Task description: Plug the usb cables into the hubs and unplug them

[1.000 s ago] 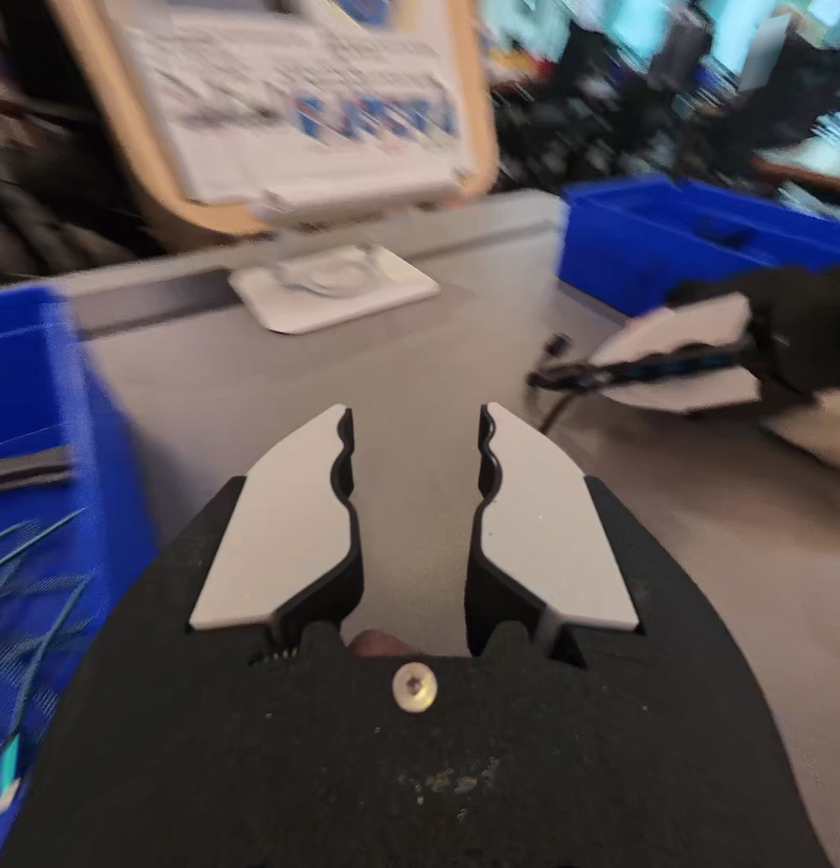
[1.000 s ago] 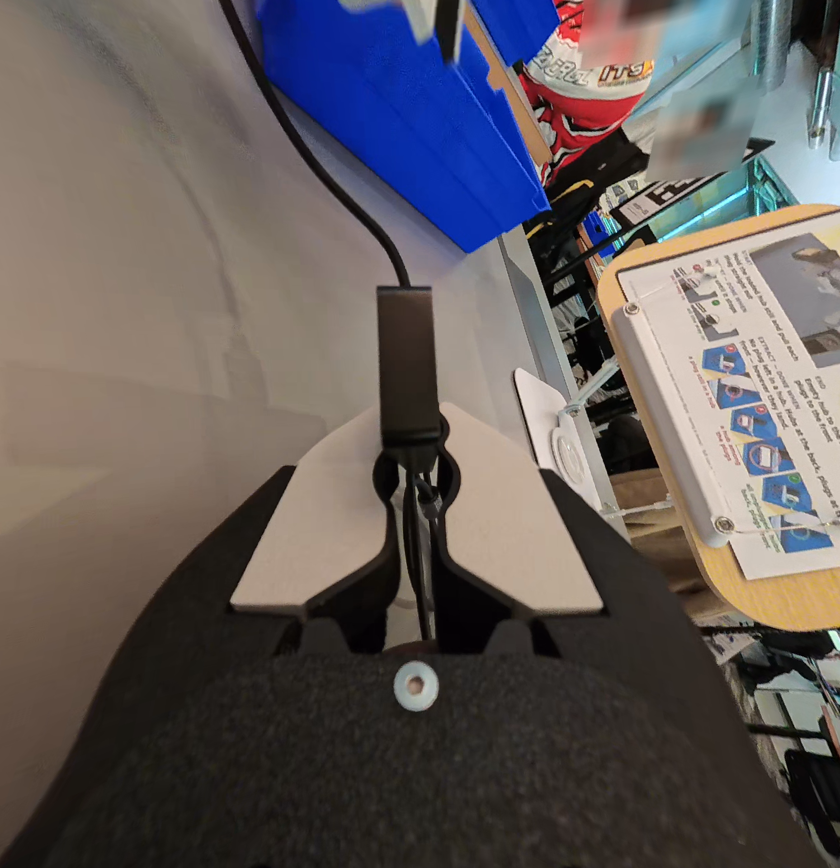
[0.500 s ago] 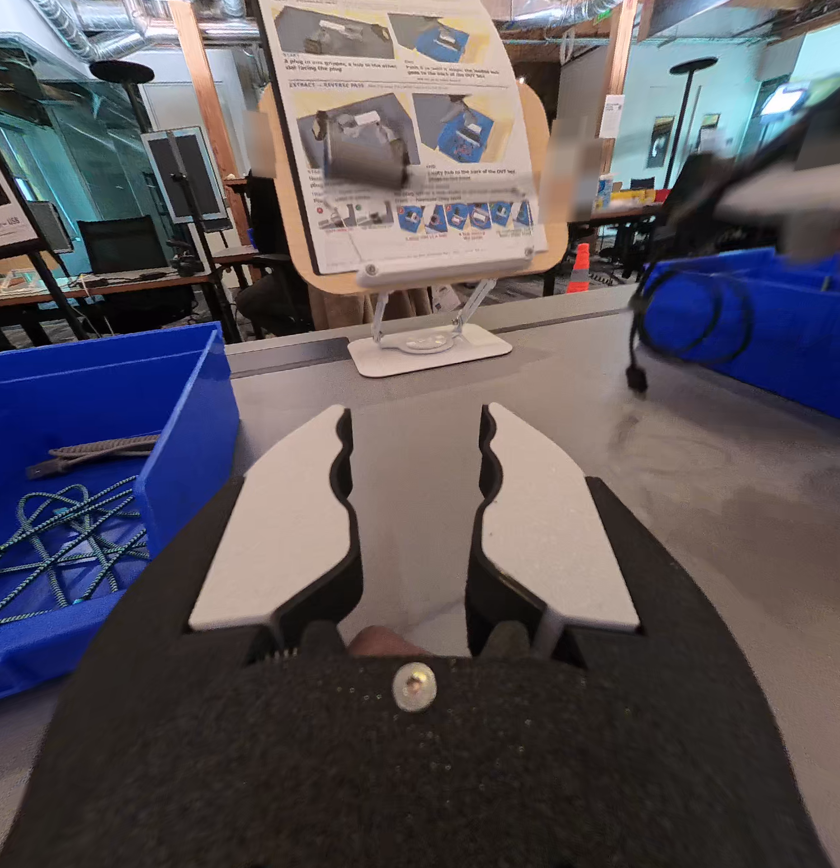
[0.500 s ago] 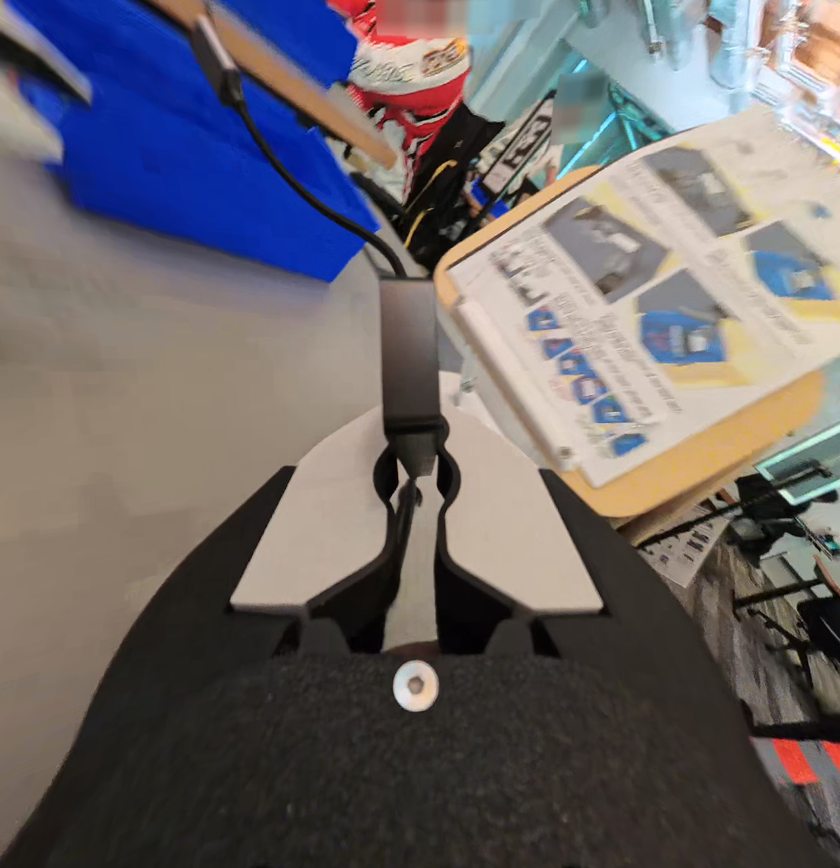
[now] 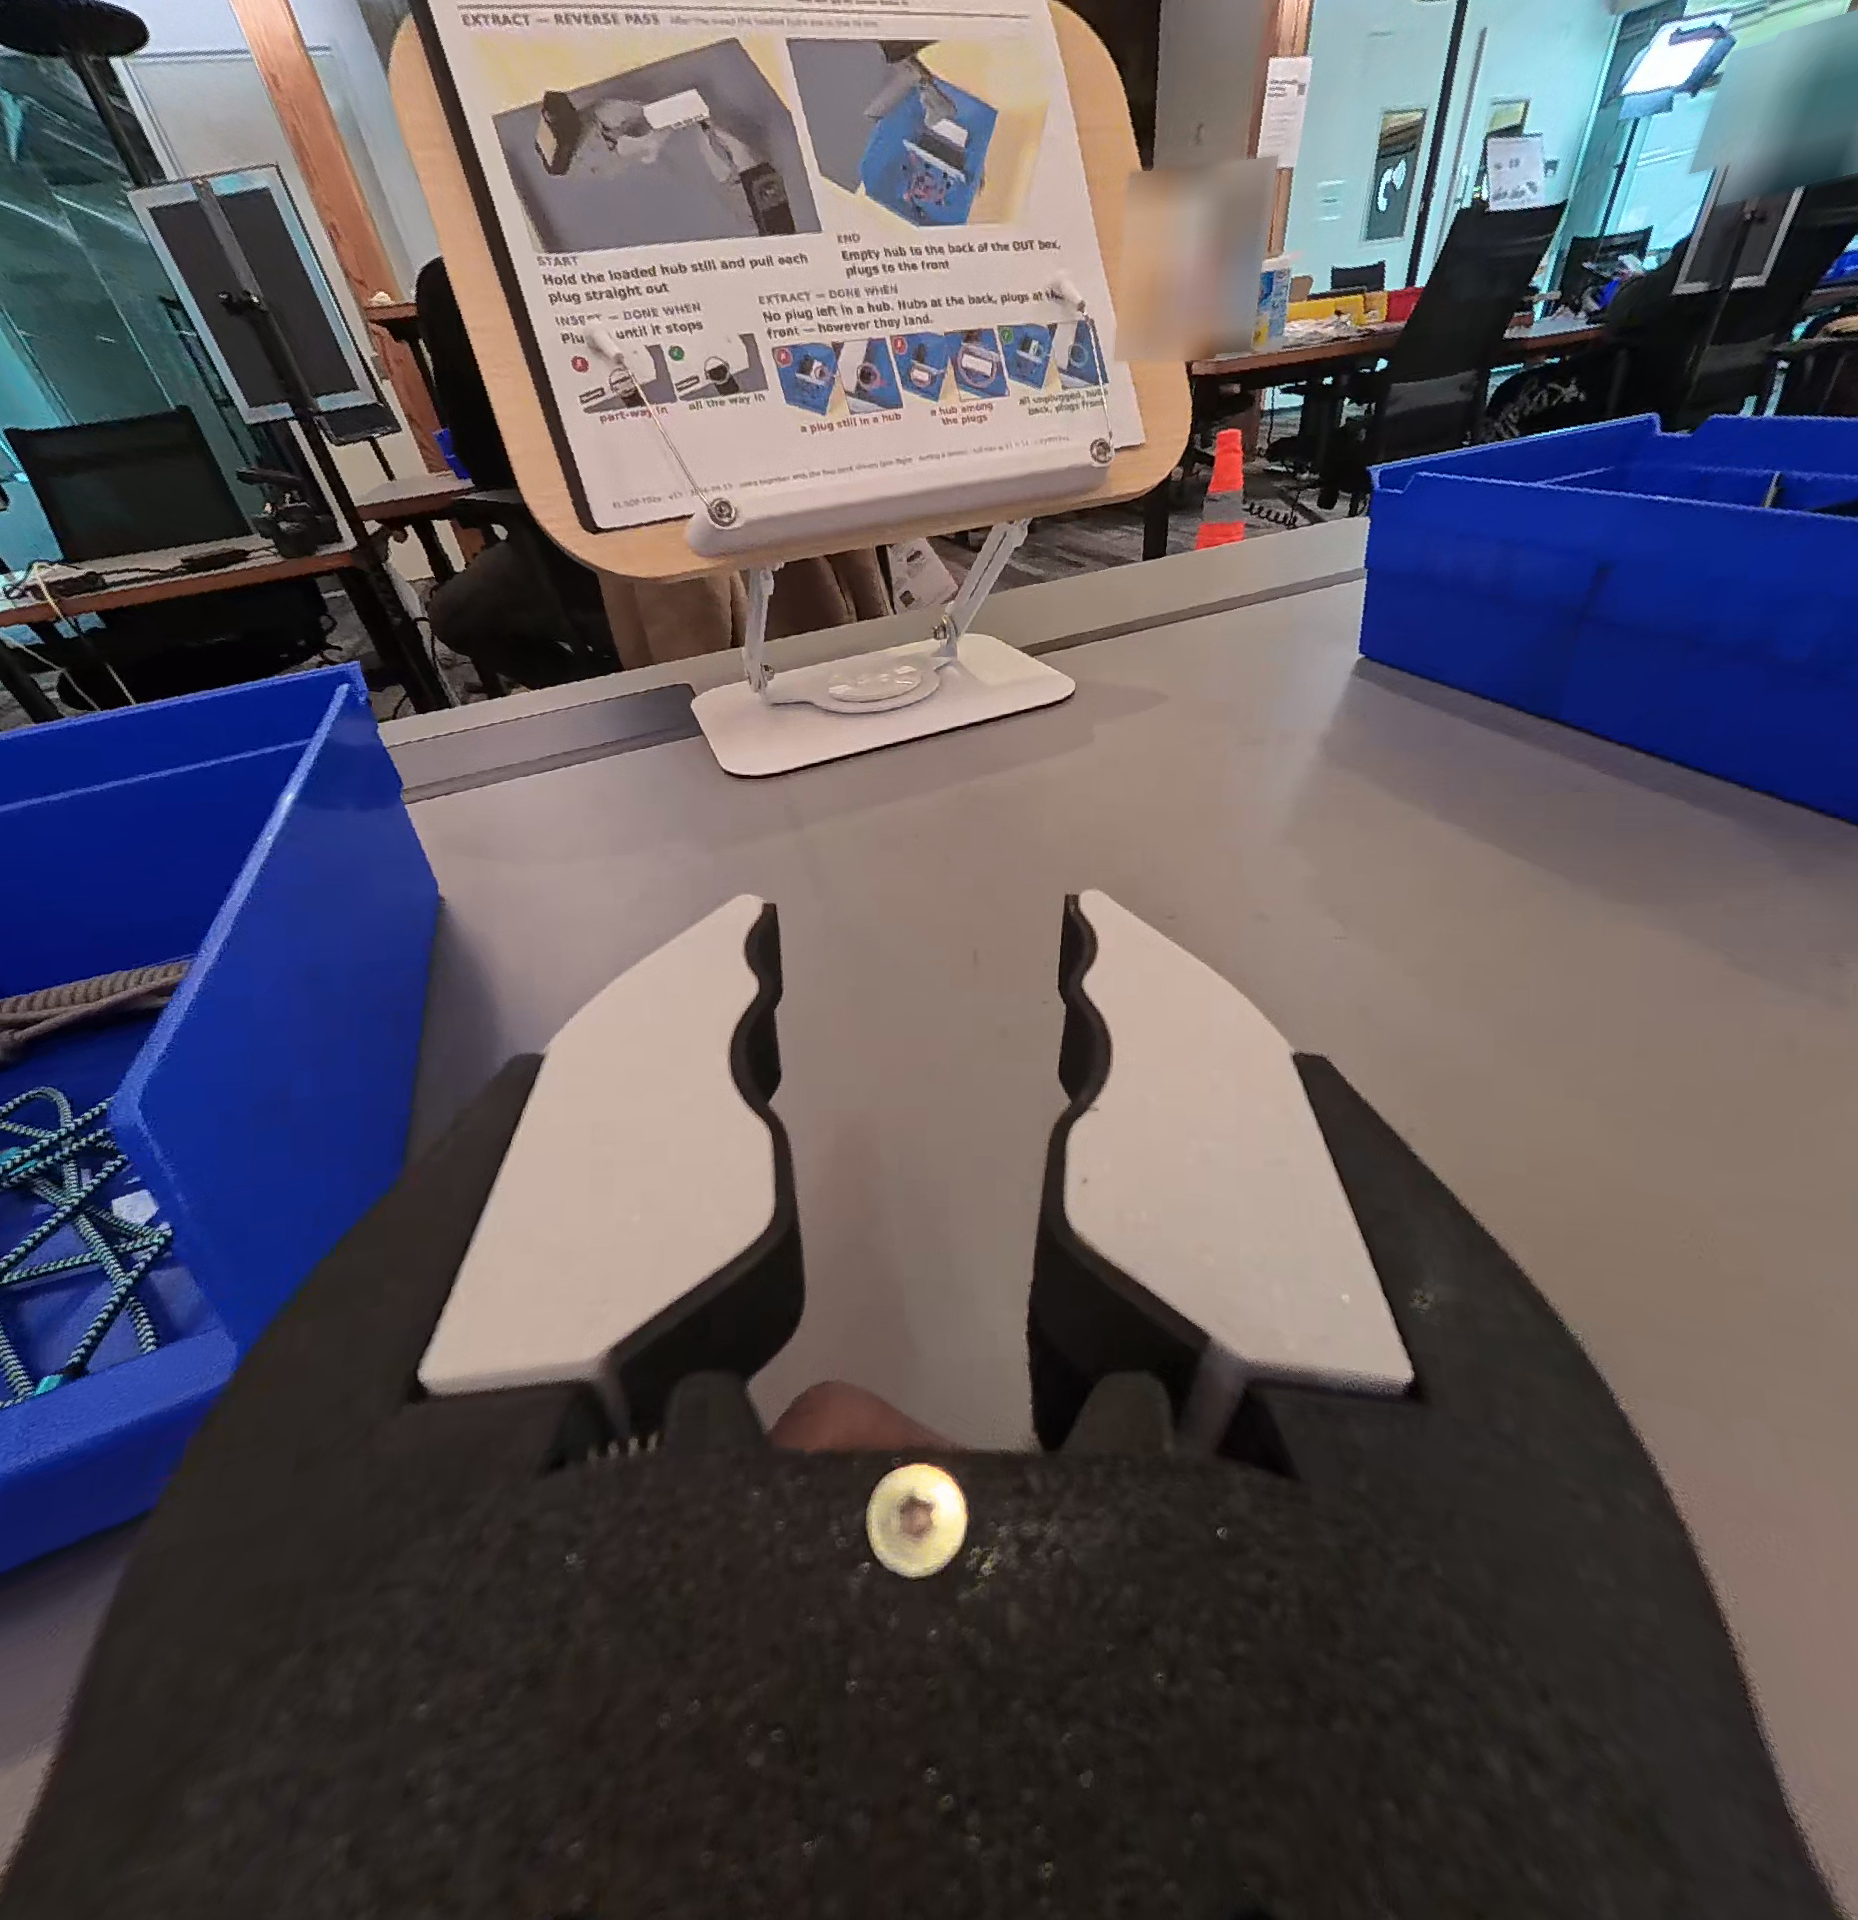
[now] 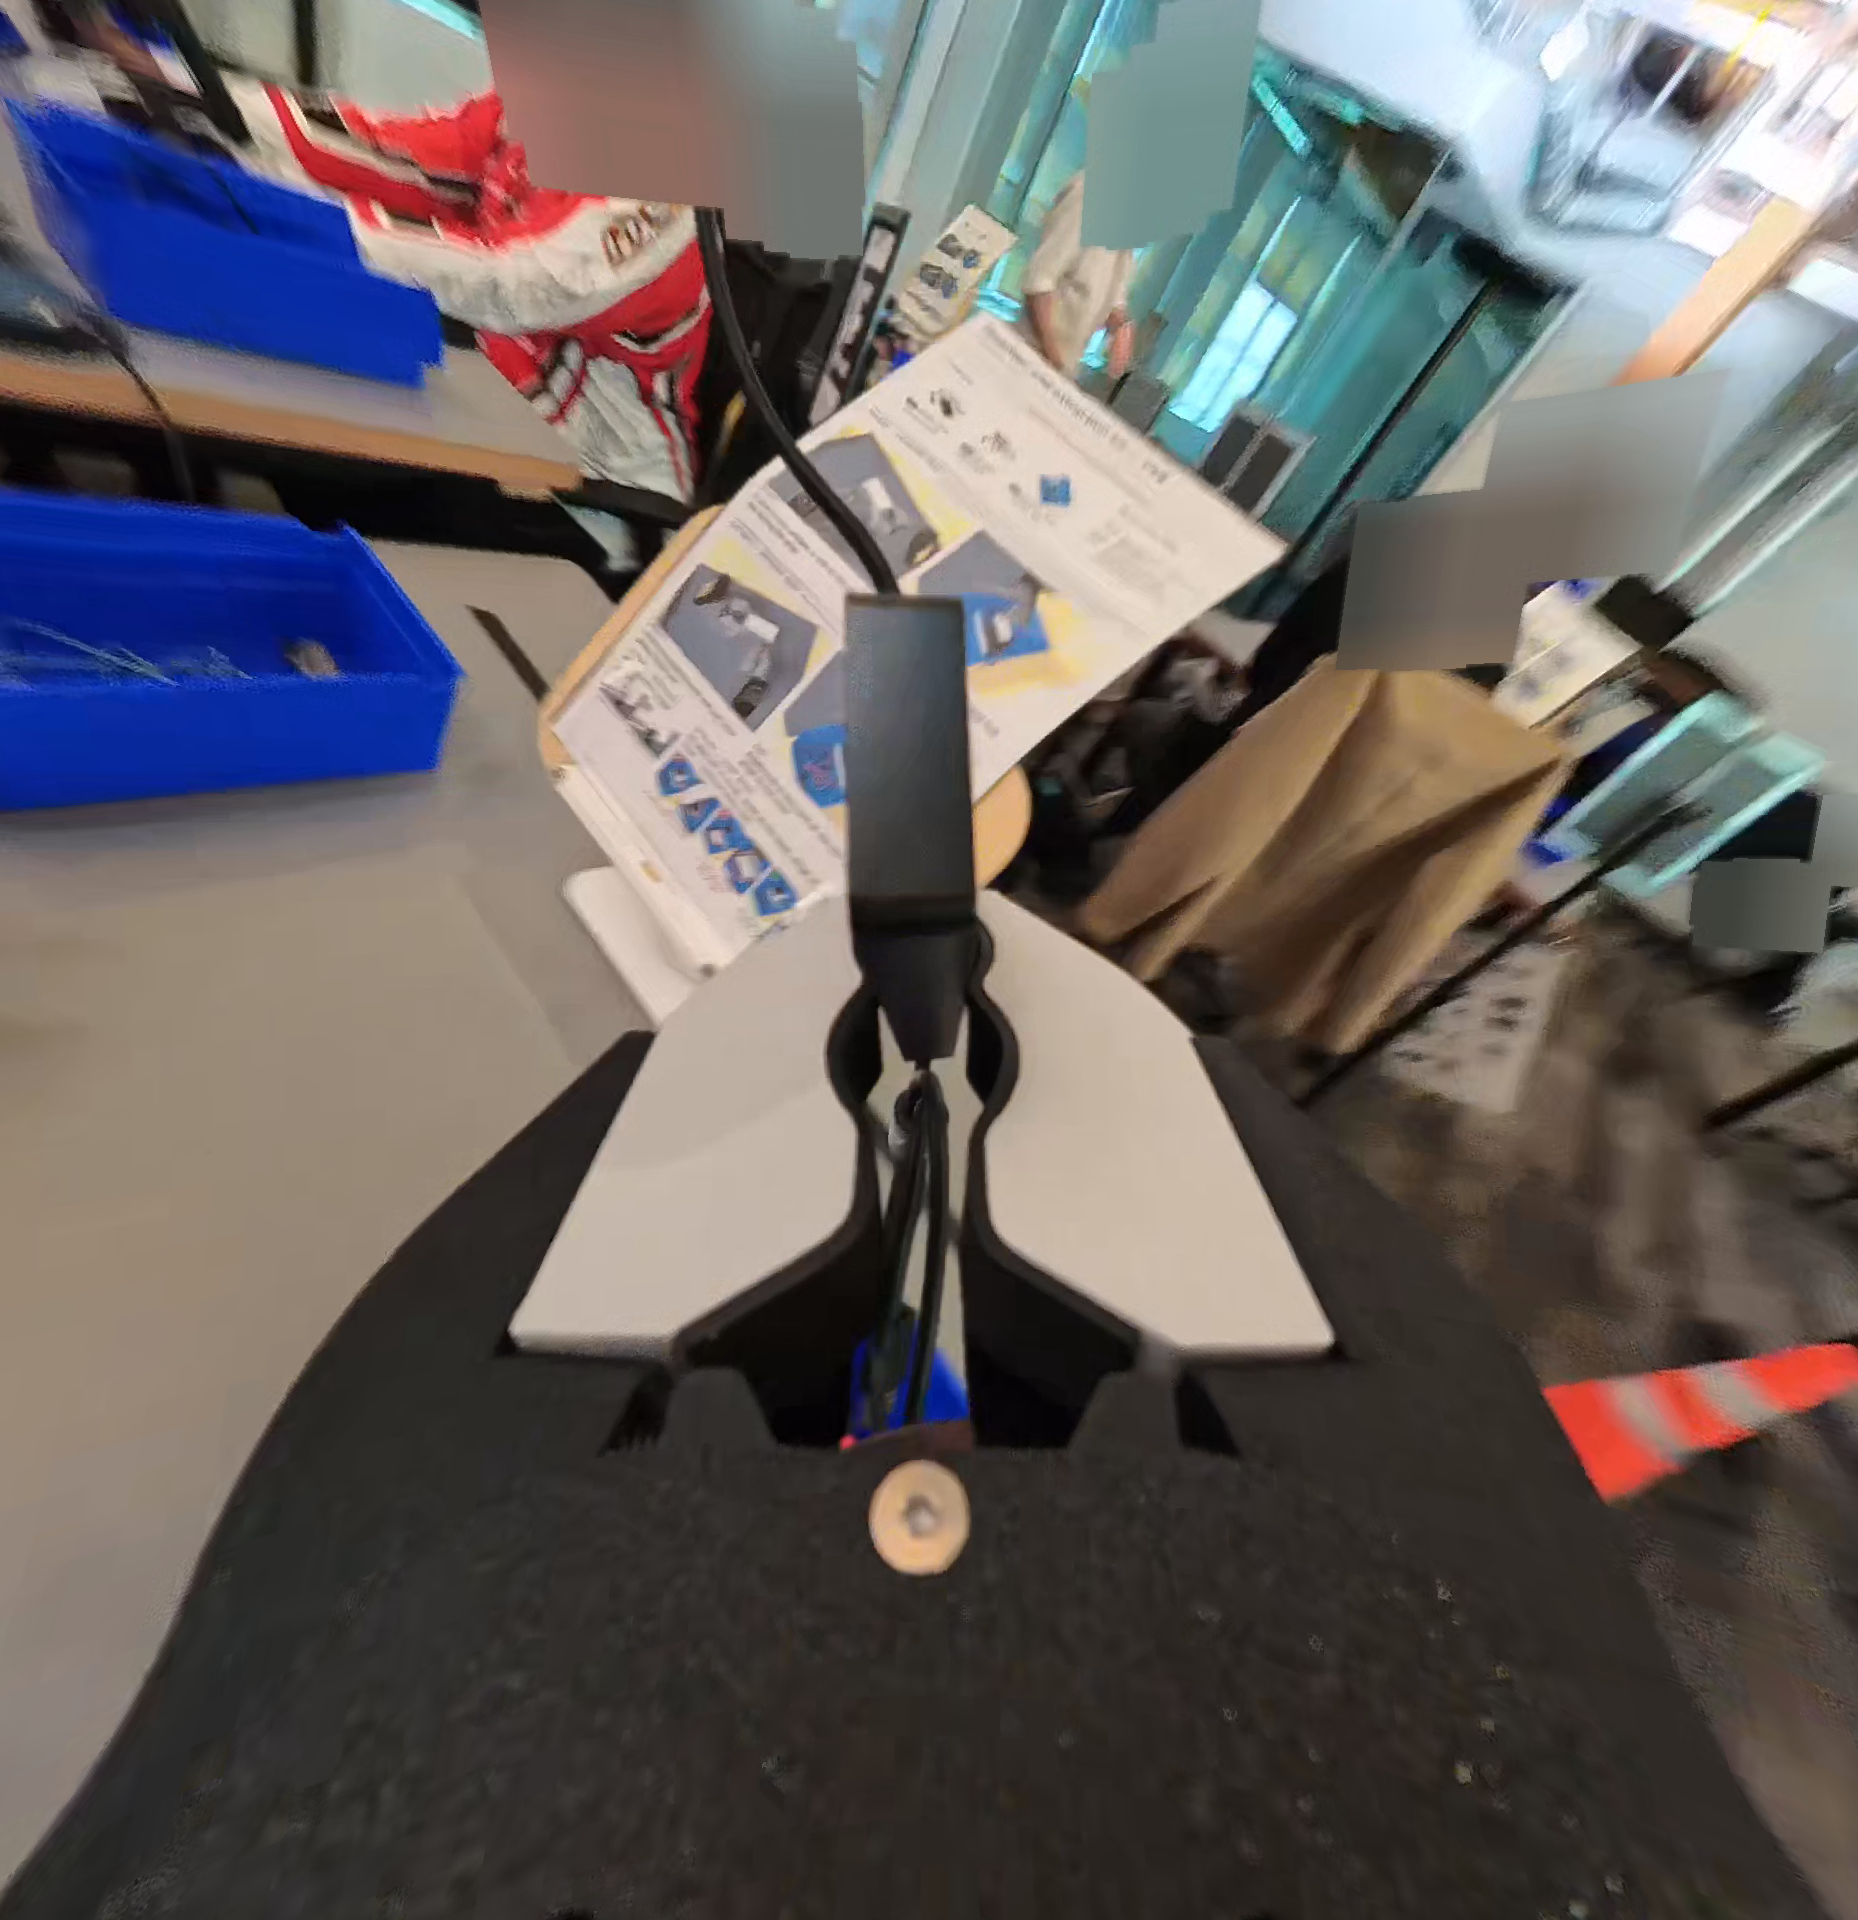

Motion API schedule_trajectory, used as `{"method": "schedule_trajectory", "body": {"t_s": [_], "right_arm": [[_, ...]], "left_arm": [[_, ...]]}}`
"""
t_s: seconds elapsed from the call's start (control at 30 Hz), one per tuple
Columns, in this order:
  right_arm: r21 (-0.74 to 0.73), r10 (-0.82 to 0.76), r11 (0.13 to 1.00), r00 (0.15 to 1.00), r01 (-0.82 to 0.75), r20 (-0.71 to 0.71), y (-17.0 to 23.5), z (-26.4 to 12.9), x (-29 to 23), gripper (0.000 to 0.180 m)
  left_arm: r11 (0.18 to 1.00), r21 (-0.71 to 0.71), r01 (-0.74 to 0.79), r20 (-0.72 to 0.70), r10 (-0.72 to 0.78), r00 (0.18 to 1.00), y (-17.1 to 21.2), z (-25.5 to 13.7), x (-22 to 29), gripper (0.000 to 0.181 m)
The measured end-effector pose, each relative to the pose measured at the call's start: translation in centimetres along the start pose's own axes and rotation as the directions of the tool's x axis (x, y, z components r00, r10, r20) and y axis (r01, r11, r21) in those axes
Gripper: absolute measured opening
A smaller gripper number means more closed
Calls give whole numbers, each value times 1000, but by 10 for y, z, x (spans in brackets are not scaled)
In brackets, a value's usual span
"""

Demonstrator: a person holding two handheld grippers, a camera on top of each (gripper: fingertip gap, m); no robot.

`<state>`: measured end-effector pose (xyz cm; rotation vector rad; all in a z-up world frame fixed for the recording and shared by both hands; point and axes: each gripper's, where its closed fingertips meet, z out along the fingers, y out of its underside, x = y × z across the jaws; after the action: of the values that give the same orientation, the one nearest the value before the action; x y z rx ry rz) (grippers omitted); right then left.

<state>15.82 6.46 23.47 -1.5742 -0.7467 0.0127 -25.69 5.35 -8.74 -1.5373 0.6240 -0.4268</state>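
Black plastic, slim and oblong: the hub [image 6: 904,758] is pinched by its near end at the tips of my right gripper [image 6: 920,971], whose jaws are closed on it. Its long axis runs straight out along the fingers, away from the wrist and tilted upward, clear of the grey table [image 6: 229,987]. Its own black lead [image 6: 790,426] leaves the far end and arcs up and to the left; thin dark cords hang down behind the grip, between the fingers. I cannot tell which face carries the ports, nor whether any plug sits in them. My left gripper [image 5: 914,925] is parted and holds nothing, level above bare table and pointed at the instruction board [image 5: 800,260] on its stand. The teal braided cables [image 5: 52,1226] lie tangled in the blue bin [image 5: 281,1039] just to that gripper's left, so the left arm is clearly the nearer one to them. A second blue bin [image 5: 1631,623] stands well apart at far right. Judgement: the next move turns on the hub lying to my right and the cables to my left, so the two must be brought together, plug axis in line with the hub's length.
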Motion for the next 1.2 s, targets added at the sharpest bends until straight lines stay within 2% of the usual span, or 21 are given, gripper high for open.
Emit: {"method": "schedule_trajectory", "body": {"t_s": [0.13, 0.23, 0.4, 0.57, 0.7, 0.83, 1.03, 1.2], "right_arm": [[18, 251, 967, 962, -255, 105, 71, 16, 21, 11], [-26, 437, 896, 869, -443, 232, 127, 30, 13, 11], [-212, 497, 864, 842, -457, 209, 224, 50, 8, 11], [-368, 578, 794, 788, -484, 210, 293, 49, 10, 12], [-532, 576, 734, 802, -422, 159, 344, 33, 10, 12], [-641, 536, 679, 838, -359, 99, 374, 22, 17, 12], [-788, 338, 608, 929, -91, 153, 388, 33, 11, 12], [-777, 222, 630, 958, 0, 180, 384, 48, 8, 13]], "left_arm": [[999, -10, -49, 6, 49, 999, 2, 0, 4, 51], [996, -14, -85, 13, 85, 996, 3, 1, 7, 51], [991, -27, -130, 19, 131, 991, 5, 3, 10, 51], [988, -33, -154, 28, 155, 988, 6, 4, 11, 51], [984, -36, -173, 30, 174, 984, 6, 5, 13, 51], [976, -53, -211, 26, 212, 977, 9, 7, 16, 52], [949, -67, -307, 26, 309, 951, 12, 10, 25, 52], [952, -68, -298, 20, 300, 954, 12, 9, 26, 51]]}}
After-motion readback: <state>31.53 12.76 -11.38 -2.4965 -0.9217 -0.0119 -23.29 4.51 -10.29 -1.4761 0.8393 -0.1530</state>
